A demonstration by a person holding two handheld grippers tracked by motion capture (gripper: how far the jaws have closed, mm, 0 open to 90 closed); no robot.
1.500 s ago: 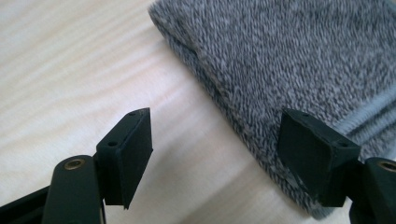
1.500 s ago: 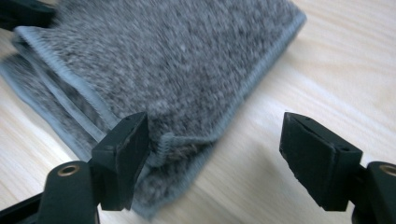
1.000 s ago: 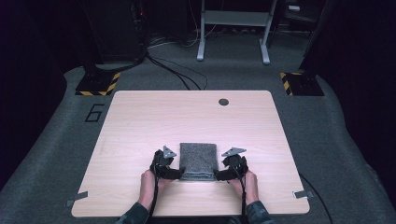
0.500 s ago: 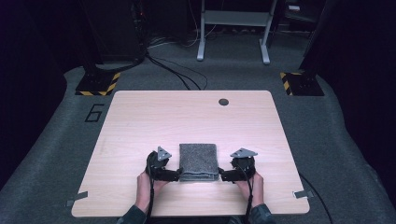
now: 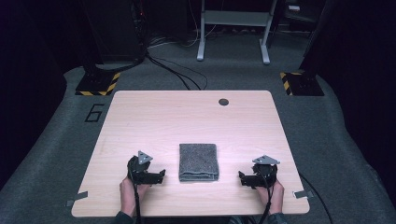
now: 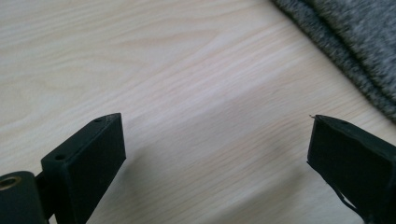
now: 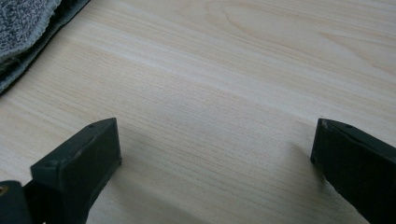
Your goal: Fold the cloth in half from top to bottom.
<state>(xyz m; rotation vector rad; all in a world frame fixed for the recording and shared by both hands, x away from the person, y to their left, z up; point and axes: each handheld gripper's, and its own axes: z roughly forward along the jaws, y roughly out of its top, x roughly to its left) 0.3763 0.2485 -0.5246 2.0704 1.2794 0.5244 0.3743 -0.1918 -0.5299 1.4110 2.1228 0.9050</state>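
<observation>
A folded grey cloth [image 5: 199,161] lies flat on the wooden table [image 5: 187,116], near its front edge. To the cloth's left my left gripper [image 5: 161,176] rests low over the wood, open and holding nothing. My right gripper [image 5: 241,178] sits to the cloth's right, also open and holding nothing. In the left gripper view [image 6: 215,140] the jaws stand wide apart over bare wood, and the cloth's folded edge [image 6: 355,51] fills the upper right corner. The right gripper view [image 7: 215,140] has the cloth [image 7: 23,28] in its upper left corner, beyond the spread jaws.
A small dark round hole [image 5: 223,101] marks the table's far side. Two yellow-black striped floor bases [image 5: 98,84] [image 5: 299,83] flank the back corners, with cables [image 5: 173,70] and a grey metal stand [image 5: 233,28] behind. Tape tabs [image 5: 77,199] mark the front corners.
Both grippers have moved outward, away from the cloth's sides, the right one farther. The cloth lies still, free of both.
</observation>
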